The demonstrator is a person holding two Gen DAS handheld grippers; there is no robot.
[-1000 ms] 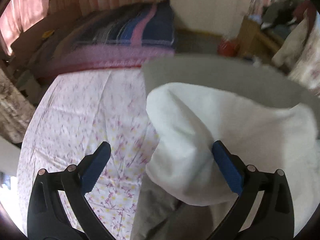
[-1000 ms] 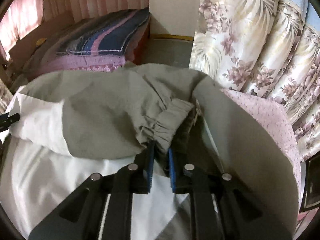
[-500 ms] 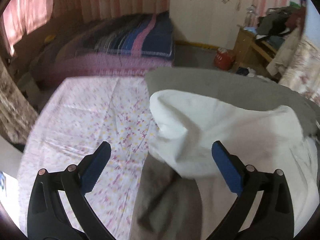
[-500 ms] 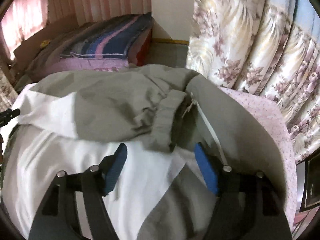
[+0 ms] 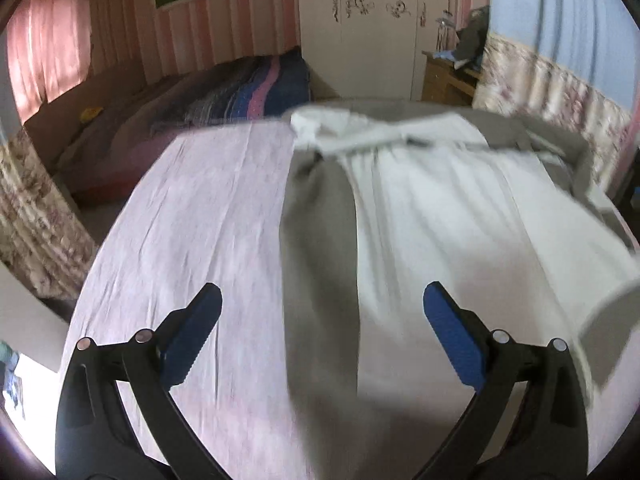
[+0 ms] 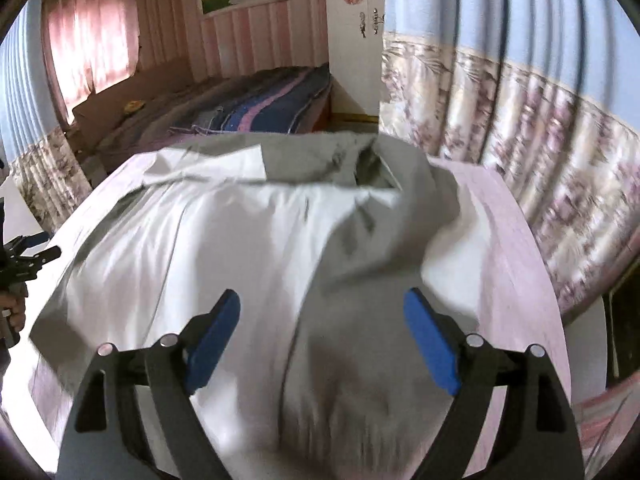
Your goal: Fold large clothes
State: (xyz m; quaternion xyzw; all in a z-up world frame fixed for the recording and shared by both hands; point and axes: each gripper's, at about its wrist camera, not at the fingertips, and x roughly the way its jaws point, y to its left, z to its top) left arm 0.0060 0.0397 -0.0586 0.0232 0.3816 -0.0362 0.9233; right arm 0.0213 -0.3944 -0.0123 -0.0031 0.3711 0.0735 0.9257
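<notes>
Bed: pink floral sheet, filling most of your left view from 9 o'clock to centre, and showing along the 3 o'clock side of your right view.

Jacket: grey shell with white lining, spread flat on the bed. In your left view it runs from 12 o'clock down past centre to 5 o'clock, with a grey strip along its left edge and the white lining to the right of that. In your right view it covers the middle, white toward 9 o'clock and grey toward 3 and 6 o'clock, with a bunched grey fold at 12 o'clock.

Curtain: floral, at 2 o'clock in your right view, beside the bed.

Blanket: striped blue and pink, at 11 o'clock, on a second bed beyond.

Wardrobe: white, at 12 o'clock against the far wall.

Left gripper: jaws wide apart, holding nothing, over the jacket's left edge at 6 o'clock. It also shows small at 9 o'clock in your right view.

Right gripper: jaws wide apart, holding nothing, over the grey part of the jacket at 6 o'clock.
</notes>
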